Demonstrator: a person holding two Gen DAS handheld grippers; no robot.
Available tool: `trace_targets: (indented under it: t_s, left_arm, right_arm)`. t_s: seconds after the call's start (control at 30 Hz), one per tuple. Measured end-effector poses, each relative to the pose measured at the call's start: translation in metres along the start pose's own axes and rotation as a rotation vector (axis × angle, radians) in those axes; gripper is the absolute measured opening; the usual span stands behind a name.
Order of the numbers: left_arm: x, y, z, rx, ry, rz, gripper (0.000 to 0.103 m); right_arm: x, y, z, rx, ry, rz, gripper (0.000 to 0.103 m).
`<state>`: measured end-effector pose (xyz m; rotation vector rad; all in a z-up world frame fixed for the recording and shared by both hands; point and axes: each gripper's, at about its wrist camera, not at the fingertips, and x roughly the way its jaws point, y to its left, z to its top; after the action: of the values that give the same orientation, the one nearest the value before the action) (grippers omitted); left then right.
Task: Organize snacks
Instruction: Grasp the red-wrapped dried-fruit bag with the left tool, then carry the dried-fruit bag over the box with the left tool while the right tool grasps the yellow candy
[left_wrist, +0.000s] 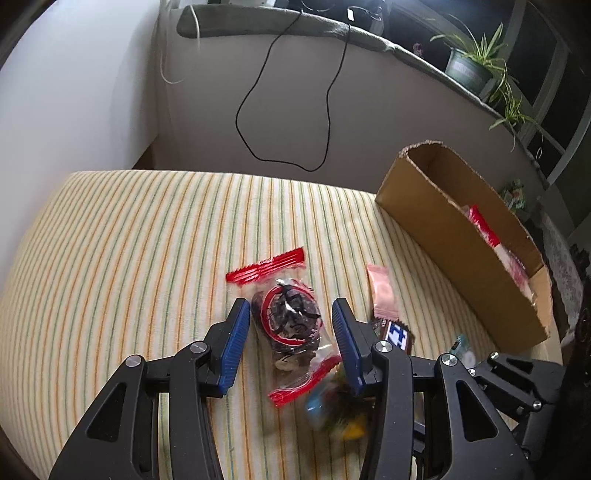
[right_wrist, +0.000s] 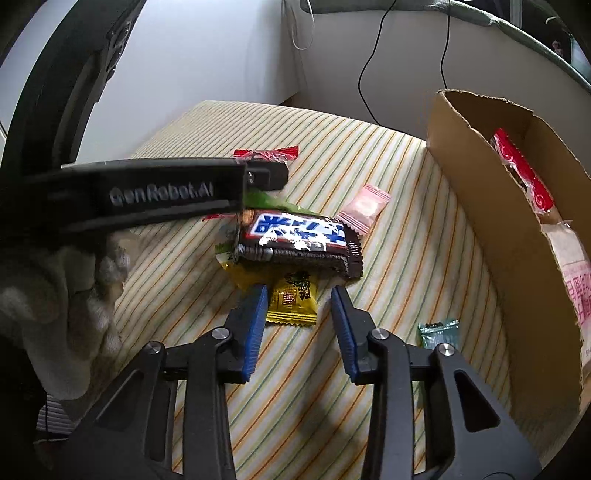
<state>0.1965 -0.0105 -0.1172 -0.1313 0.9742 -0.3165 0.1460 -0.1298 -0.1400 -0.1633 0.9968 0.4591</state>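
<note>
A yellow candy packet (right_wrist: 293, 301) is being straddled by the right gripper (right_wrist: 298, 295) with its pads apart, near a brown chocolate bar (right_wrist: 299, 243) on the striped cushion (right_wrist: 388, 295), whose right edge is being bordered by a cardboard box (right_wrist: 491, 236).

Matt cardboard box (right_wrist: 491, 236) — glossy foil chocolate bar (right_wrist: 299, 240), woven striped cloth (left_wrist: 129, 240).

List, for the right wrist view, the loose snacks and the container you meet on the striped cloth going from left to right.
Yellow candy packet → pink sachet → small green packet → cardboard box.
</note>
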Motion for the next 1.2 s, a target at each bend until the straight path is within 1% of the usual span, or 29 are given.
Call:
trace_targets:
  t_s: [0.03,0.07,0.1,0.17,0.2,0.33,0.67,0.97,1.2]
  left_arm:
    - [0.002,0.001,-0.001,-0.002,0.001,0.001,0.042]
    - [0.002,0.001,-0.001,-0.001,-0.001,0.003,0.036]
    - [0.003,0.003,-0.001,-0.003,-0.004,0.009,0.034]
    - [0.002,0.006,-0.002,-0.01,-0.01,0.006,0.033]
    - [0.002,0.007,-0.002,-0.009,-0.013,0.009,0.033]
    - [-0.002,0.006,-0.003,0.003,-0.027,0.029,0.032]
    - [-0.016,0.008,-0.006,0.003,-0.054,0.03,0.032]
    - [-0.036,0.005,-0.006,-0.001,-0.091,0.021,0.032]
    - [-0.046,-0.009,-0.003,0.015,-0.112,-0.005,0.032]
  right_arm:
    - [0.0,0.002,0.0,-0.007,0.0,-0.004,0.037]
    - [0.001,0.004,0.0,-0.019,-0.001,-0.011,0.037]
    - [0.002,0.006,0.0,-0.032,-0.001,-0.02,0.037]
    - [0.002,0.009,-0.001,-0.052,-0.004,-0.036,0.033]
    - [0.001,0.01,-0.002,-0.056,-0.005,-0.042,0.028]
    - [0.0,0.01,-0.004,-0.056,-0.006,-0.041,0.027]
    - [-0.011,0.006,-0.015,-0.043,-0.008,-0.002,0.025]
    - [-0.042,0.003,-0.023,-0.03,-0.061,0.008,0.025]
    - [-0.068,-0.004,-0.023,-0.014,-0.111,0.003,0.025]
